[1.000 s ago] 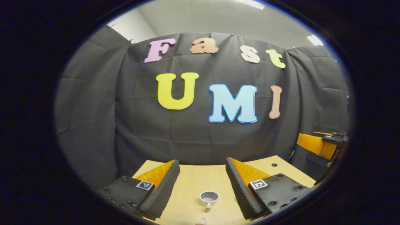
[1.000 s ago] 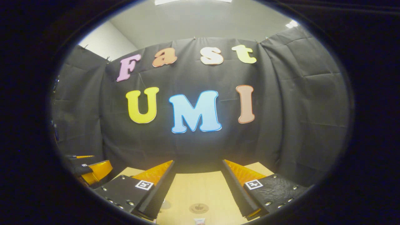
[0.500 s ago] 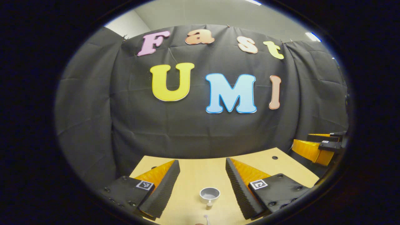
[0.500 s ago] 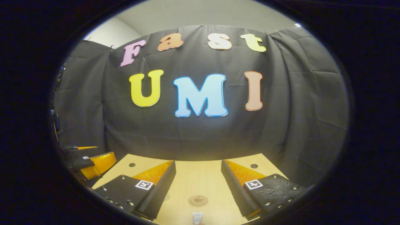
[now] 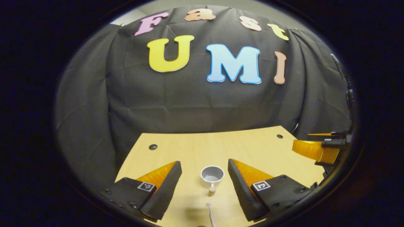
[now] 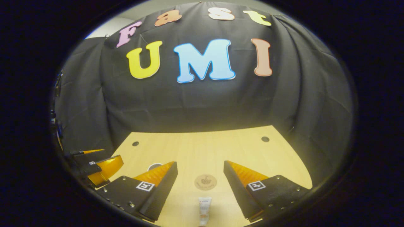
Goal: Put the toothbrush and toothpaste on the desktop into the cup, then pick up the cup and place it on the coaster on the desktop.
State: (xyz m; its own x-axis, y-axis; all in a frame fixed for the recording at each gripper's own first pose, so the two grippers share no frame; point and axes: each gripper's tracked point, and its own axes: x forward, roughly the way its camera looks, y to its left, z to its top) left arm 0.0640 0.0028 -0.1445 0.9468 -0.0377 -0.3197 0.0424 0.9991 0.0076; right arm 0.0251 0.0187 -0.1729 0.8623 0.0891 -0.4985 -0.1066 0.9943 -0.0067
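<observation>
In the left gripper view a small grey cup [image 5: 212, 176] with a short handle toward me stands upright on the wooden desktop [image 5: 195, 148], between and just beyond the fingers of my open left gripper [image 5: 204, 171]. A slim toothbrush [image 5: 209, 215] lies nearer than the cup, at the lower edge. In the right gripper view a round brown coaster [image 6: 205, 182] lies flat between the fingers of my open right gripper [image 6: 200, 171]. A white toothpaste tube [image 6: 204, 209] lies nearer than the coaster. The cup's rim [image 6: 154, 165] peeks out behind my left finger there. Both grippers are held above the desktop.
The desktop has small dark holes near its far corners [image 5: 153, 147] [image 6: 265, 139]. Black cloth walls close in the back and sides. The right gripper [image 5: 317, 148] shows at the right edge of the left gripper view, and the left gripper [image 6: 94, 162] at the left edge of the right gripper view.
Both grippers have tilted downward, so much more of the desktop shows. Cup, toothbrush, coaster and toothpaste have risen in the views. Both stay open.
</observation>
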